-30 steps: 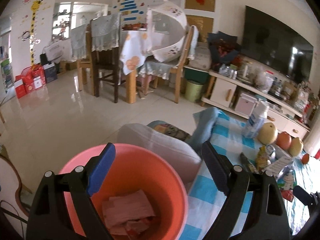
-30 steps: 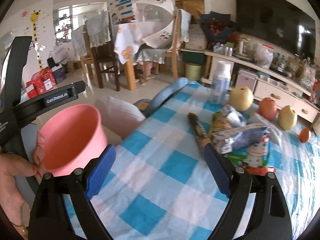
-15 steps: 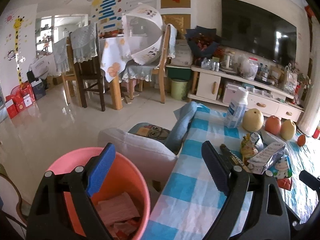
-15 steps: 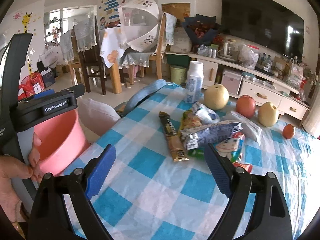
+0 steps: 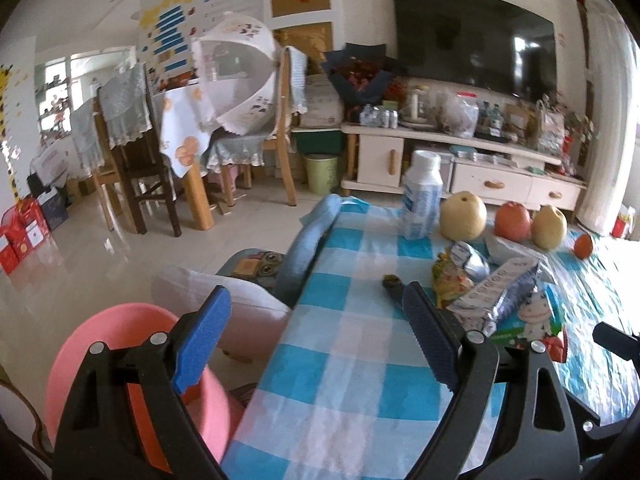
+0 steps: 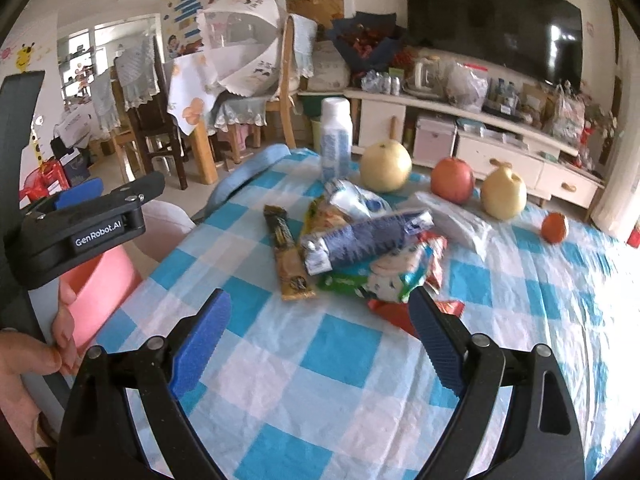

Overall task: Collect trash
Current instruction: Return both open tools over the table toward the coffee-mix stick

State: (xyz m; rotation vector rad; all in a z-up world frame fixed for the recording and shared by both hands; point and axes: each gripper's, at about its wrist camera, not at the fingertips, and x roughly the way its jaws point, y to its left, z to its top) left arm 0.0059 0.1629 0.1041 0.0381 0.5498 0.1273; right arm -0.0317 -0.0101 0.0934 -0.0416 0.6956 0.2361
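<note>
A heap of snack wrappers lies in the middle of the blue checked tablecloth: a brown bar wrapper, a blue-silver packet and a green cartoon bag. The same heap of wrappers shows in the left wrist view. My right gripper stands open above the cloth, short of the heap. My left gripper is open over the table's left edge, with the pink bin low on its left. A hand holds the left gripper's body beside the pink bin.
A white bottle, two pears, an apple and a small orange stand beyond the wrappers. A padded chair sits at the table's left edge. Dining chairs, a TV cabinet and a green bin are farther back.
Both grippers have swung right, from over the pink bin toward the table. The wrapper heap now lies nearer the centre of both views and the bin has slid to the lower left.
</note>
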